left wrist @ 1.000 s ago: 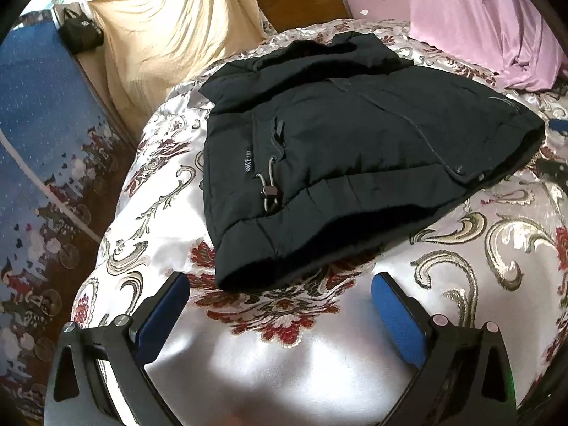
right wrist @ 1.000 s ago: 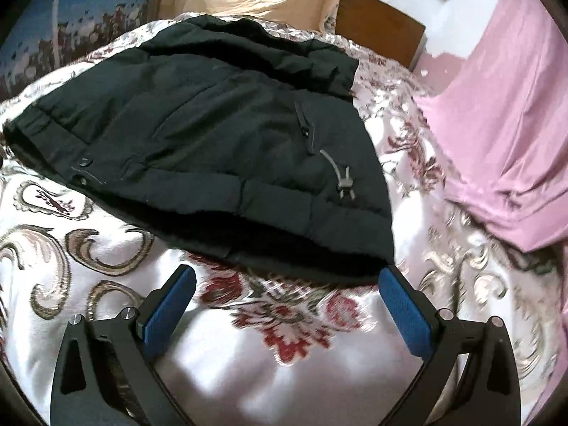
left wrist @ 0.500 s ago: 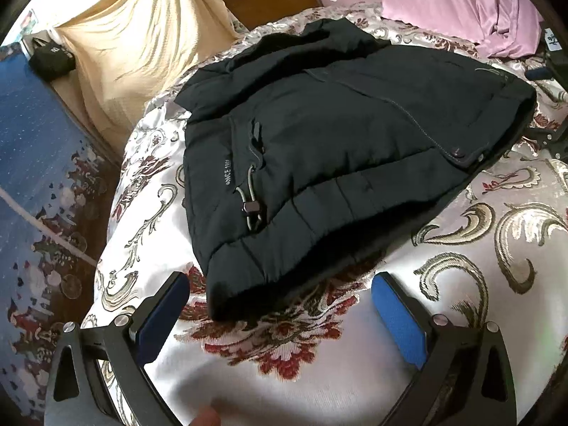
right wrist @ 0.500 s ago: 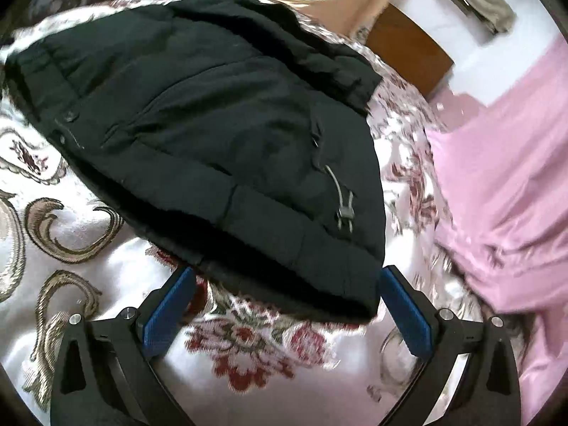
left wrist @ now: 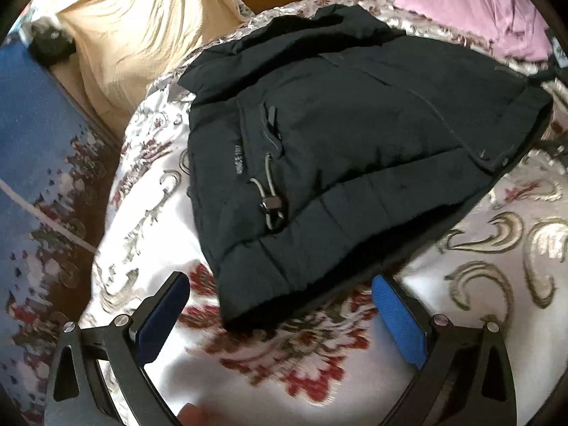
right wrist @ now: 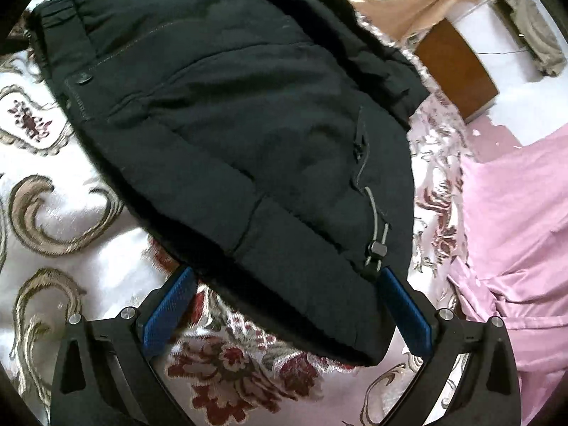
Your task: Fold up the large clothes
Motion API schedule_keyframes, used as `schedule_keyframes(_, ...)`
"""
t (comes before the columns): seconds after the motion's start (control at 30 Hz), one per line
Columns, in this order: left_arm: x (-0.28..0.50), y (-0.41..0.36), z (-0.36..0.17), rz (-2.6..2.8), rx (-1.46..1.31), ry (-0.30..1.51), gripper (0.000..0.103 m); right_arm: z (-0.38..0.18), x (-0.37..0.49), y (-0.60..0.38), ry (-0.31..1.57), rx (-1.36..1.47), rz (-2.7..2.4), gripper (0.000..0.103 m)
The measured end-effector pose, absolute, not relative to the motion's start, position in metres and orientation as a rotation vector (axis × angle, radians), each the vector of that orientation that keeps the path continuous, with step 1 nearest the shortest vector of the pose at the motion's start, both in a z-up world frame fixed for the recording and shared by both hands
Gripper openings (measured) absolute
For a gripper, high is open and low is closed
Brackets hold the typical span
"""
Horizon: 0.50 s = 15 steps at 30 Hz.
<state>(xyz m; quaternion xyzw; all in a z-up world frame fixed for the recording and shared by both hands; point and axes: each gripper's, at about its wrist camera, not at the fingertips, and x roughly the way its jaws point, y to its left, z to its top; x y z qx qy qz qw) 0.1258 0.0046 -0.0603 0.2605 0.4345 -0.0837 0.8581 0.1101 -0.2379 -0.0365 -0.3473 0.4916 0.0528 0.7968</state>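
You have 2 tools, and both are wide open and hold nothing. The black jacket [left wrist: 355,149] lies flat on the bed [left wrist: 497,319], on the shiny flowered cover. It looks folded part of the way, with a thick puffy edge facing you.

Your left tool [left wrist: 280,319] is just in front of one near corner of the jacket. The corner sits between the 2 blue pads [left wrist: 399,323], a little ahead of them, and does not touch them. Your right tool [right wrist: 287,309] is closer in. In the right wrist view the jacket's [right wrist: 230,142] other near corner reaches down between its pads [right wrist: 406,309], and the edge looks as if it is touching or almost touching them. The gray cord with its stopper [right wrist: 377,248] lies right by the right pad.

The long side of the jacket runs across from one tool to the other. So the jacket is straight ahead of both tools, and the right one is nearer. I think you are getting set to pinch the 2 near corners. Watch that the cord does not get caught in the pinch. A pink cloth [right wrist: 514,230] lies on the right, apart from the jacket.
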Motion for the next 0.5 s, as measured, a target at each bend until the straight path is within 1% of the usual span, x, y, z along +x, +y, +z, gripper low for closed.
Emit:
schedule_keyframes(0.17, 0.123, -0.003, -0.063, -0.224, 0.633, 0.887, 0.103, -0.034, 0.113, -0.244, 1.095, -0.795, 0.141, 0.101)
schedule_keyframes(0.37, 0.124, 0.001, -0.064, -0.221, 0.605, 0.888, 0.103, -0.036, 0.116, -0.242, 0.990, -0.807, 0.081, 0.100)
schedule_keyframes(0.5, 0.121, 0.003, -0.060, -0.192, 0.603, 0.838, 0.103, -0.017, 0.102, -0.243, 0.877, -0.756, 0.097, 0.094)
